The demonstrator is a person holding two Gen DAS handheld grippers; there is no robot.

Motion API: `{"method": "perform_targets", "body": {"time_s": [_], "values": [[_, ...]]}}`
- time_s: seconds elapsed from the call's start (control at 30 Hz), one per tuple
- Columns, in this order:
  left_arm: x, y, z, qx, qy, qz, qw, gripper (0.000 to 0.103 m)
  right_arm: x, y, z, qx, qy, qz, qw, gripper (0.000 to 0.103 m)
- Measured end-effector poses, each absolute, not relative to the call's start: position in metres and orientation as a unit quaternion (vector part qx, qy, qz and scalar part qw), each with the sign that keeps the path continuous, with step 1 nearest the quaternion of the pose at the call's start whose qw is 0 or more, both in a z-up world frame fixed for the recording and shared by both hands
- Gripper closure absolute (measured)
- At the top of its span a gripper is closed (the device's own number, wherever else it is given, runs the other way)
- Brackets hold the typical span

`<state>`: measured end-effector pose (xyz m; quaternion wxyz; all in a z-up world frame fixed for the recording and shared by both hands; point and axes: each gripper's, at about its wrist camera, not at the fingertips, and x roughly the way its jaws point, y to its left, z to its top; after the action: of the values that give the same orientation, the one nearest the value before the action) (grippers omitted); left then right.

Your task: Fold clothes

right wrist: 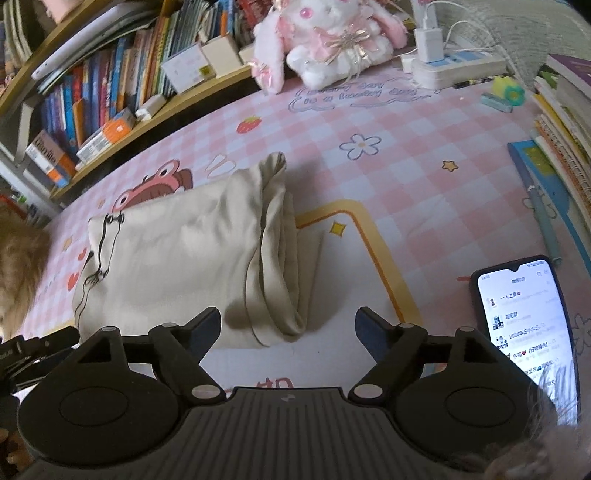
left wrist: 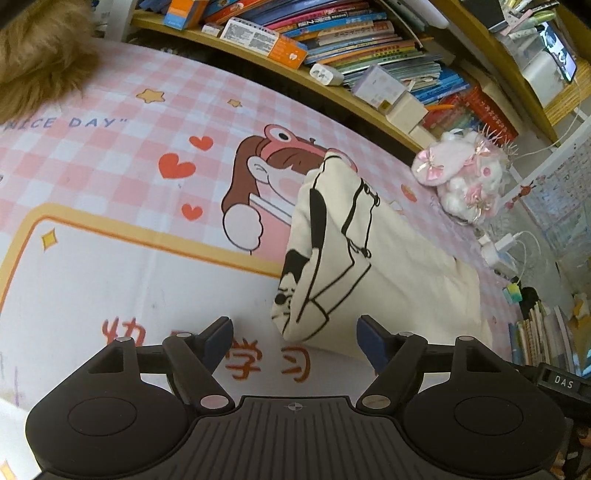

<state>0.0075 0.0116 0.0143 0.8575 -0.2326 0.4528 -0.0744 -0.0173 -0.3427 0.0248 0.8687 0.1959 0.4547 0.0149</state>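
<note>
Left gripper (left wrist: pixel 295 332): jaws apart, nothing between them; poised over the mat (left wrist: pixel 110 258), just short of the near end of the garment (left wrist: pixel 332 258).

Right gripper (right wrist: pixel 288 328): jaws apart, nothing between them; the garment's (right wrist: pixel 177 258) bunched near edge lies just ahead of the gap.

Garment: cream cloth with black line print, folded into a compact bundle, lying on the mat near its middle. In the right view the printed side faces left and a rolled, rumpled hem faces right. It partly covers a cartoon figure (left wrist: pixel 258 173) printed on the mat.

Mat: pink-and-white check with hearts, stars, flowers, a yellow-bordered white panel and orange characters.

Phone (right wrist: pixel 524 332): lit screen up, on the mat right of the right gripper, apart from the garment.

Plush rabbit (right wrist: pixel 332 33): white and pink, at the mat's far edge.

Power strip (right wrist: pixel 458 66): white, beside the rabbit, with a charger plugged in.

Shelf (left wrist: pixel 332 92): wooden, along the mat's far side, packed with books and small boxes.

Book stack (right wrist: pixel 565 122): at the mat's right edge.

Fur (left wrist: pixel 40 55): tan, at the left edge; what it belongs to cannot be told.
</note>
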Motion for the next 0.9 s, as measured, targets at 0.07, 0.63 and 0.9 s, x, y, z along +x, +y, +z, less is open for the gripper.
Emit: {"method": "perform_targets", "body": {"time_s": [0.07, 0.63, 0.9], "values": [[0.004, 0.009, 0.014, -0.235, 0.454, -0.071, 0.857, 0.028, -0.018, -0.344, 0.023, 0.194, 0.460, 0.024, 0.866, 0.023], [0.027, 0.018, 0.002, -0.329, 0.405, -0.015, 0.853, 0.029, 0.012, -0.392, -0.004, 0.393, 0.484, 0.068, 0.779, 0.023], [0.026, -0.004, 0.005, -0.313, 0.415, -0.033, 0.854, 0.075, 0.030, -0.374, -0.003, 0.341, 0.503, 0.091, 0.789, 0.054]]}}
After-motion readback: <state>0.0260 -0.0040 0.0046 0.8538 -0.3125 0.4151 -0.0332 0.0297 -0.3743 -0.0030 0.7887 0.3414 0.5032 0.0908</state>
